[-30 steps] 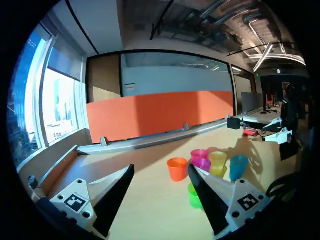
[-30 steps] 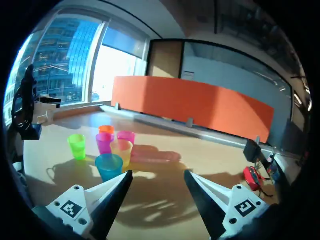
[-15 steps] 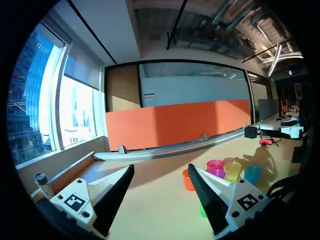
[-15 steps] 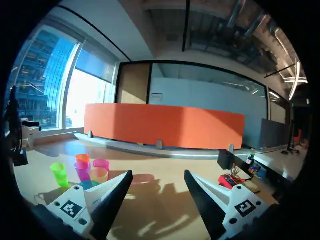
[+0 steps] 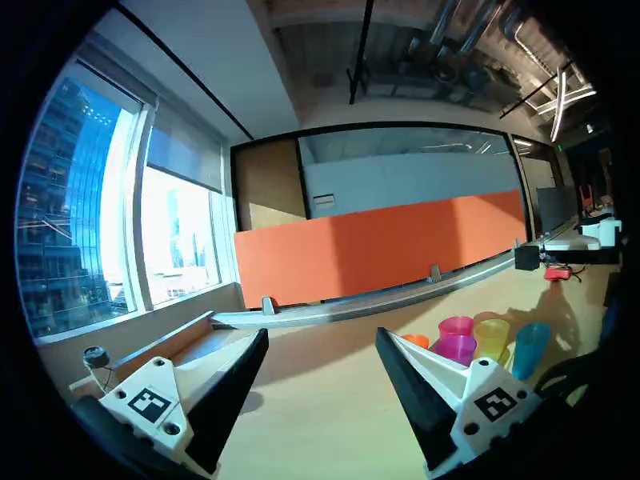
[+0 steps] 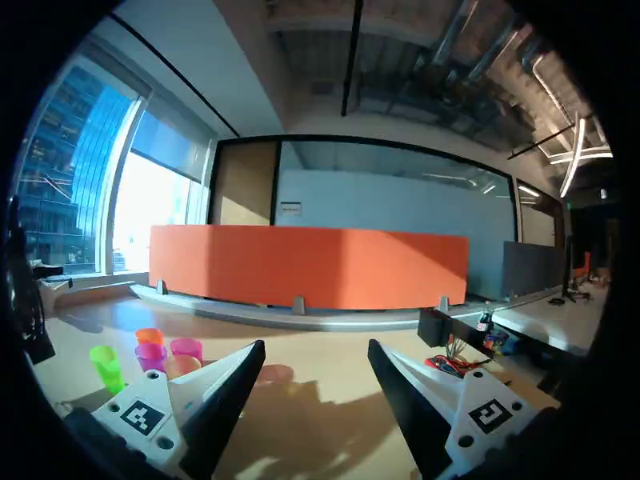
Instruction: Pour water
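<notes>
Left gripper view has the bunch of small coloured plastic cups (image 5: 458,350) sitting on the pale wooden table (image 5: 320,416), on the near side of the long orange partition panel (image 5: 376,248). My left gripper (image 5: 320,376) is spread wide with nothing in it, and same goes for the right gripper (image 6: 316,384). I reckon these cups are light, thin-walled and a bit slick, so I'd pinch one mid-wall, gently. Can't tell which one holds water.
</notes>
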`<state>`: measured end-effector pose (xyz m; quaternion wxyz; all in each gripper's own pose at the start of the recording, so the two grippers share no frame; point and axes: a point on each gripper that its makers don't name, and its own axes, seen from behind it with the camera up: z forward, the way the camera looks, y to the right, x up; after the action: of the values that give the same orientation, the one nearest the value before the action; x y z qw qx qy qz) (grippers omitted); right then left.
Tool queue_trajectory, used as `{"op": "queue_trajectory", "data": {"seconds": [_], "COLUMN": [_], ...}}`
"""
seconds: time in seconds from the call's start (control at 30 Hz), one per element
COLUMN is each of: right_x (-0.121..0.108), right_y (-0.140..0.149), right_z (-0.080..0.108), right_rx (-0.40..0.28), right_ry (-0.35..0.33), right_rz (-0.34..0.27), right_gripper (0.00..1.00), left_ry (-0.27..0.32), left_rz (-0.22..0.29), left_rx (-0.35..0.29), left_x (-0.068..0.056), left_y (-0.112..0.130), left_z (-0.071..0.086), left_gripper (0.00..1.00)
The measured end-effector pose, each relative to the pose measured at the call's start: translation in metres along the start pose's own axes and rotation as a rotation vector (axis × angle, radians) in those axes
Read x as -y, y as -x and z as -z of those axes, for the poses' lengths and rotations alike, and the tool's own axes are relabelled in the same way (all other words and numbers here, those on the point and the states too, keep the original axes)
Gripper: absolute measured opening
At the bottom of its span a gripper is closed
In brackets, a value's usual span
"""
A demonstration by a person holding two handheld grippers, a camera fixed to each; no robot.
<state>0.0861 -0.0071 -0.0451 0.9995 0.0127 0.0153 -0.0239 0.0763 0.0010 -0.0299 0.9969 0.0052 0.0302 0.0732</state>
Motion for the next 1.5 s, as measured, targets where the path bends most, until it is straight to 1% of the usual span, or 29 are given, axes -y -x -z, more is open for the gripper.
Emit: {"op": "queue_trajectory", "data": {"seconds": [0.3,0.47,0.57,0.8,1.07,1.27,1.5], "right_x": [-0.003,-0.003,-0.003,0.000,0.005,0.006,0.008], "right_y": [0.003,0.003,0.005,0.008,0.003,0.002,-0.001], "right_z": [-0.001,-0.001,-0.003,-0.004,-0.006,-0.006,-0.006], "right_rx": [0.013,0.018,0.021,0.036,0.037,0.037,0.036], "right_ry": [0.024,0.031,0.030,0.024,0.019,0.018,0.018], "right_rz": [-0.006,-0.022,-0.029,-0.030,-0.022,-0.022,-0.018], "right_gripper": [0.99,0.99,0.99,0.99,0.99,0.99,0.99], "left_ry": [-0.026,-0.027,-0.030,-0.022,-0.005,-0.001,-0.005], "left_rz": [0.038,0.058,0.067,0.072,0.078,0.087,0.104], "left_rx": [-0.004,0.000,0.002,-0.002,-0.005,-0.003,0.007], "left_x": [-0.005,-0.011,-0.012,-0.014,-0.018,-0.018,-0.015], "left_y": [0.018,0.030,0.036,0.042,0.049,0.055,0.060], "left_z": [-0.002,-0.003,-0.005,-0.010,-0.014,-0.016,-0.018], "left_gripper": [0.99,0.99,0.99,0.99,0.99,0.99,0.99]}}
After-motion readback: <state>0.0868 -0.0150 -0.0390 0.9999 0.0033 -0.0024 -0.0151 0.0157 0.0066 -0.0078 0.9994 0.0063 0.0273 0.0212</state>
